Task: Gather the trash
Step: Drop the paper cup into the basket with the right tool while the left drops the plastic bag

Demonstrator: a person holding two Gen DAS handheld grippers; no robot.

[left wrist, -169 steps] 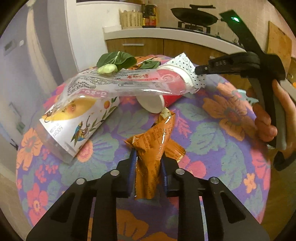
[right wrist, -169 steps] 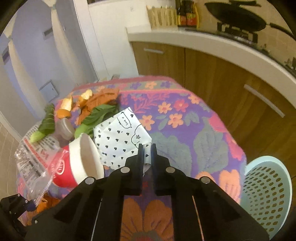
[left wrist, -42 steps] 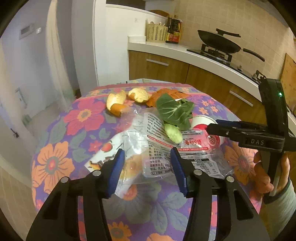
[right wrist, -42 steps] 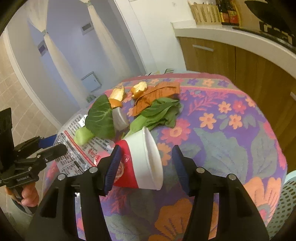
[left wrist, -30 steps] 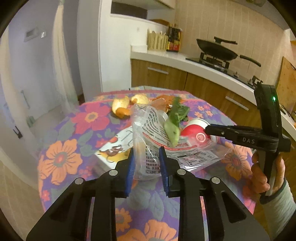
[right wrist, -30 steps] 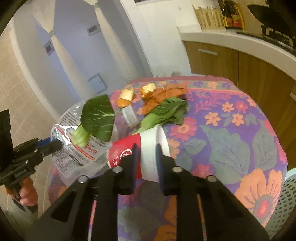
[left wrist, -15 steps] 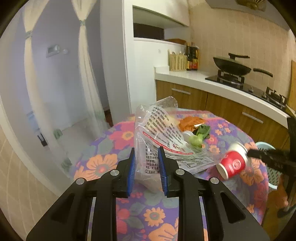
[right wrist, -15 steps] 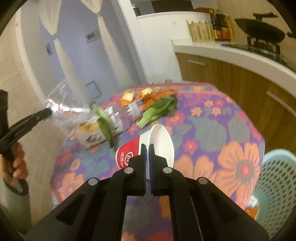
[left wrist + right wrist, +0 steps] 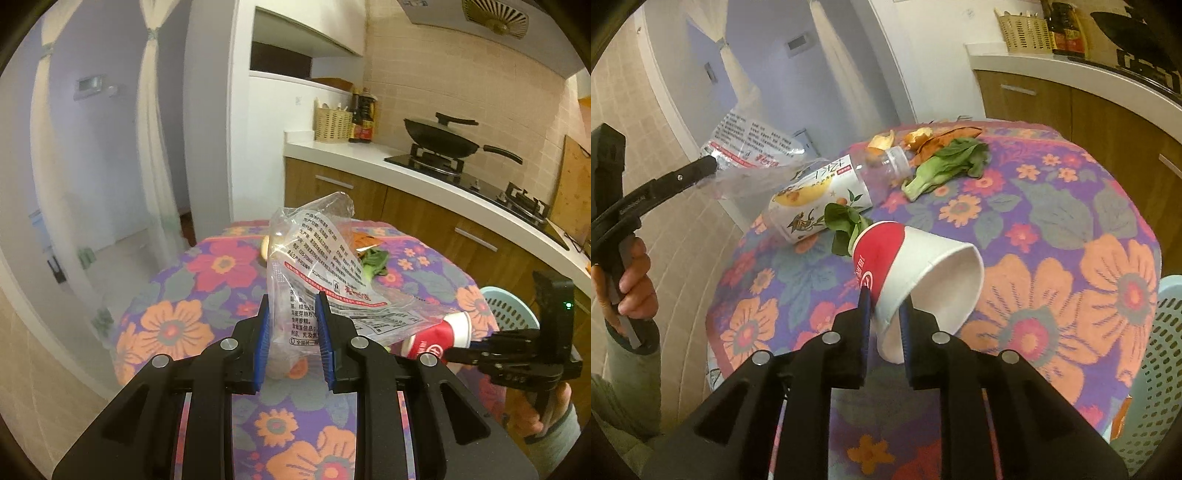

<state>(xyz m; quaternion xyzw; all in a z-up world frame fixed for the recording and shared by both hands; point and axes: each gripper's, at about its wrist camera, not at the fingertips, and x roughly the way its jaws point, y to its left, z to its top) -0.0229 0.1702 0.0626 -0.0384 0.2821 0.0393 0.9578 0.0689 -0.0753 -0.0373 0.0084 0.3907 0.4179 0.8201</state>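
Note:
My left gripper (image 9: 291, 325) is shut on a clear printed plastic bag (image 9: 317, 266) and holds it up above the flowered table; from the right wrist view the bag (image 9: 750, 144) hangs at that gripper's tip, left of the table. My right gripper (image 9: 884, 317) is shut on the wall of a red-and-white paper cup (image 9: 916, 273), lifted on its side with the mouth to the right. The cup (image 9: 437, 336) also shows in the left wrist view, low right. A pale blue perforated basket (image 9: 1160, 369) stands beside the table's right edge.
On the flowered tablecloth (image 9: 1052, 221) lie a plastic drink bottle on its side (image 9: 831, 192), two bunches of green leaves (image 9: 945, 162), orange peels (image 9: 916, 136) and a brown wrapper. A kitchen counter with a wok (image 9: 439, 142) runs behind.
Both grippers closed on the bag and the cup about a second ago and have lifted them off the table. A leaf slid off the bag onto the table next to the bottle.

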